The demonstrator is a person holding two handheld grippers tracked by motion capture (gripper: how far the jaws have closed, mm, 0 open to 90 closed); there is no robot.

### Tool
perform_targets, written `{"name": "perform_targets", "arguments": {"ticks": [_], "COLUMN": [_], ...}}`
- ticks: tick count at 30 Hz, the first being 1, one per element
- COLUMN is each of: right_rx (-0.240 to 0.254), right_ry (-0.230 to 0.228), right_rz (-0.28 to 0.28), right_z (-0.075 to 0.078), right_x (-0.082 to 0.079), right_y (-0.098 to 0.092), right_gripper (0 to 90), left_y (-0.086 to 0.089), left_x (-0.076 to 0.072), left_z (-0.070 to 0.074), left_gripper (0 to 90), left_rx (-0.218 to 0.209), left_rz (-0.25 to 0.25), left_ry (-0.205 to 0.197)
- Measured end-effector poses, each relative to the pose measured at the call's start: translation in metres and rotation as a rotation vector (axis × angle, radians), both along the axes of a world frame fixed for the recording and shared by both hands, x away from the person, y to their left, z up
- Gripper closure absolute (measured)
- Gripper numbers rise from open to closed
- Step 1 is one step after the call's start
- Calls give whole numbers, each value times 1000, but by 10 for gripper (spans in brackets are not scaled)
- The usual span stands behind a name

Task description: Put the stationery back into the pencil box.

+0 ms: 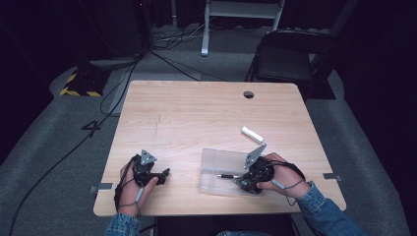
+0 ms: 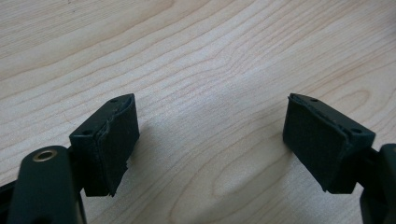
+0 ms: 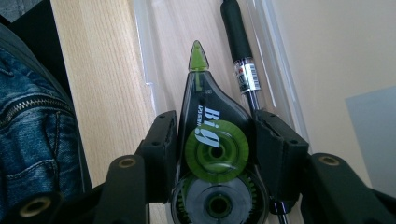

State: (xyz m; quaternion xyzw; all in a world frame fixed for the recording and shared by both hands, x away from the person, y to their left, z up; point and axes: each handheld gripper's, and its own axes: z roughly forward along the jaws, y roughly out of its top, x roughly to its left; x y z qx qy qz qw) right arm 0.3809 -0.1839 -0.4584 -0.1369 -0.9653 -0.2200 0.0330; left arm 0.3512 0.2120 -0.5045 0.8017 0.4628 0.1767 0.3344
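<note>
Right gripper point(image 3: 212, 154) clamped on green correction tape dispenser point(image 3: 210, 140), pen point(image 3: 240, 51) at 1 o'clock, left gripper point(image 2: 210, 140) spread wide over bare table point(image 2: 210, 56).

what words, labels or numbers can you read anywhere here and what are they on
"Big": white letters on the black and green correction tape dispenser held in the right tool.
Small white print beside it: too small to read.
Barcode label on the black pen: too blurred to read.
"4": dark mark on the grey carpet floor left of the wooden table.
</note>
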Motion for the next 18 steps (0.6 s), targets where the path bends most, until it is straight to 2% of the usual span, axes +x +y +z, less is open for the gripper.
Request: {"name": "perform_targets", "arguments": {"ticks": [13,14,18], "right_rx": [0,12,39], "right_ry": [29,33,15], "right_rz": [-4,-18,-19], "right_z": [-3,-2,1], "right_x": [1,0,0], "right_y": [0,0,0], "right_gripper": [491,479,470], "left_y": [0,0,0], "left_x": [0,0,0], "left_z": [0,0,0], "left_gripper": [189,189,189], "left_rx": [0,1,0], "left_rz": [0,0,0], "left_ry": [0,0,0]}}
